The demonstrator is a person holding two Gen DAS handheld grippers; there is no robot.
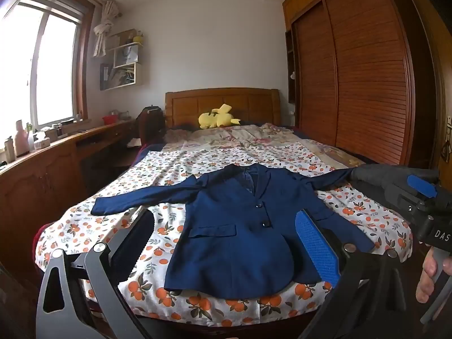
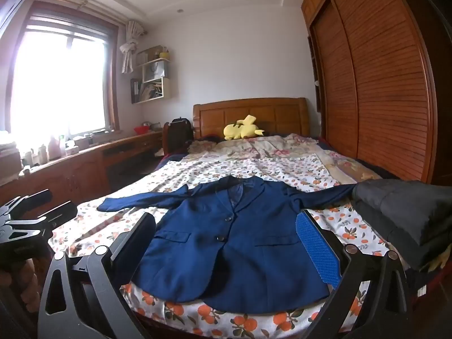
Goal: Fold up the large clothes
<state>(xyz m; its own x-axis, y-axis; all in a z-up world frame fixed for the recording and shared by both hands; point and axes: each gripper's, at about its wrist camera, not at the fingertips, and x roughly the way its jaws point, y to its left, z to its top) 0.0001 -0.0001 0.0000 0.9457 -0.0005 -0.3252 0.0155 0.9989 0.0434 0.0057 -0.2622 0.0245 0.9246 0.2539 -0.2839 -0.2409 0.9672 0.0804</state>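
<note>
A navy blue blazer [image 1: 240, 220] lies flat and face up on the bed [image 1: 158, 169], buttoned, both sleeves spread out sideways. It also shows in the right wrist view [image 2: 240, 240]. My left gripper [image 1: 226, 243] is open and empty, held in the air above the blazer's hem at the foot of the bed. My right gripper [image 2: 226, 243] is open and empty too, above the hem; it also shows at the right edge of the left wrist view [image 1: 423, 197]. The end of the blazer's right-hand sleeve is hidden behind dark clothing.
A folded dark grey garment [image 2: 404, 214] lies on the bed's right side. A yellow plush toy [image 1: 217, 117] rests by the wooden headboard. A wooden desk [image 1: 56, 152] with bottles runs along the left. A wooden wardrobe [image 1: 353, 70] stands on the right.
</note>
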